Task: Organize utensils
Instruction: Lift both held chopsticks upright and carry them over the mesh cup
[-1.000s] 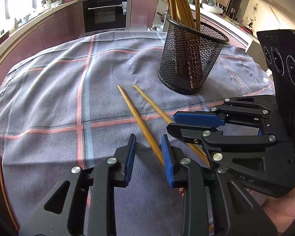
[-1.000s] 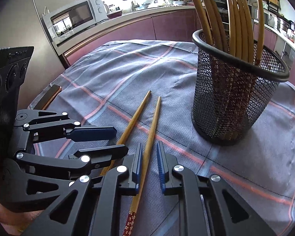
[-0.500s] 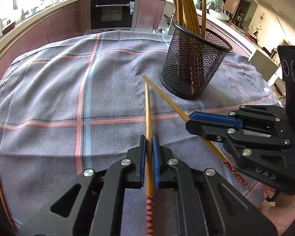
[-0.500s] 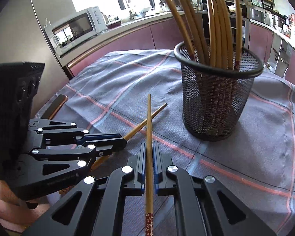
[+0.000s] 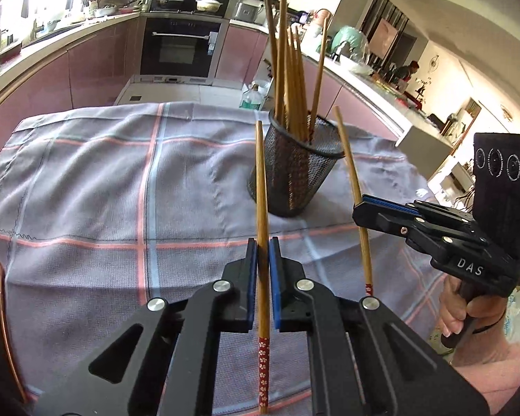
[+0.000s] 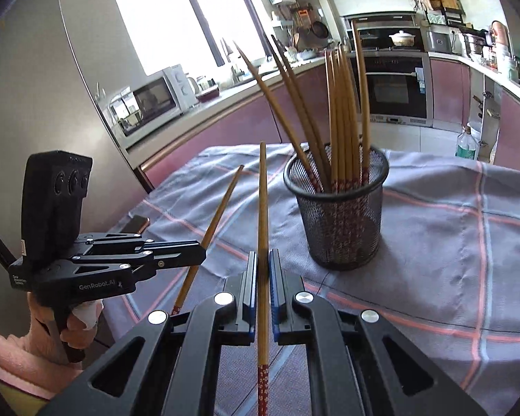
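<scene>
While both my grippers hold one long bamboo chopstick each, the black round wire-mesh holder (image 5: 294,173) stands ahead on the worktop, between them. My left gripper (image 5: 263,260) is clamped on its chopstick (image 5: 261,190), my right gripper (image 6: 263,270) on the other chopstick (image 6: 262,208). Both thin tips point forward and up, the red flowered ends toward me. The right one seems nearer.

I hold two bamboo chopsticks with red patterned ends, one chopstick (image 5: 261,208) left, other chopstick (image 6: 262,228) right, near the mesh holder (image 6: 338,222) full of chopsticks.
</scene>
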`<action>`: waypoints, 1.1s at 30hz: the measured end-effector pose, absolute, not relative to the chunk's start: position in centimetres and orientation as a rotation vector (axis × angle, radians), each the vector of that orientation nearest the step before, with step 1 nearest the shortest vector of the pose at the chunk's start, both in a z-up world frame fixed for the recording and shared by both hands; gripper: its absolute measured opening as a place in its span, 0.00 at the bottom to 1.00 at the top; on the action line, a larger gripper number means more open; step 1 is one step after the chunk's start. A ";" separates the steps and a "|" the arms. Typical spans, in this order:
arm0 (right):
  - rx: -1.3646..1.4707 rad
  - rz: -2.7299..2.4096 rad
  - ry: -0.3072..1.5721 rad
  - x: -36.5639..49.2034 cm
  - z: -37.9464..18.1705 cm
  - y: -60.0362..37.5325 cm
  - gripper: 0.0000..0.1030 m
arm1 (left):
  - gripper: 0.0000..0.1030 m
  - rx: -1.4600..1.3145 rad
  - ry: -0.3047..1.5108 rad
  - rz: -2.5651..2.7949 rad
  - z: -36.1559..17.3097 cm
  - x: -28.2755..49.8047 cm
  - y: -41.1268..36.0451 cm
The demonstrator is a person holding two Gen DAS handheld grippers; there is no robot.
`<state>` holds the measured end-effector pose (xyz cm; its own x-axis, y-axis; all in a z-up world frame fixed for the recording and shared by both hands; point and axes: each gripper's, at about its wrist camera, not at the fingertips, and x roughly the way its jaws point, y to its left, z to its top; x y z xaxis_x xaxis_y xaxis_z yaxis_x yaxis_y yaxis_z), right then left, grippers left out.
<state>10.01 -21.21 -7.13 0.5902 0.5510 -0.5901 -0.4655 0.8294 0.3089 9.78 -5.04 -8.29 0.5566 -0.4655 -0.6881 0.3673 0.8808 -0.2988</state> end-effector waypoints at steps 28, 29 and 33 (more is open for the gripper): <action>0.158 0.558 0.517 9.9 -1.3 -24.8 0.05 | 0.07 -0.204 0.630 -0.572 0.3 8.7 -4.1; 0.157 0.556 0.513 9.9 -1.2 -24.9 0.05 | 0.07 -0.207 0.625 -0.574 0.5 8.8 -4.1; 0.148 0.549 0.500 10.1 -0.7 -25.1 0.05 | 0.07 -0.218 0.608 -0.579 1.2 9.2 -4.1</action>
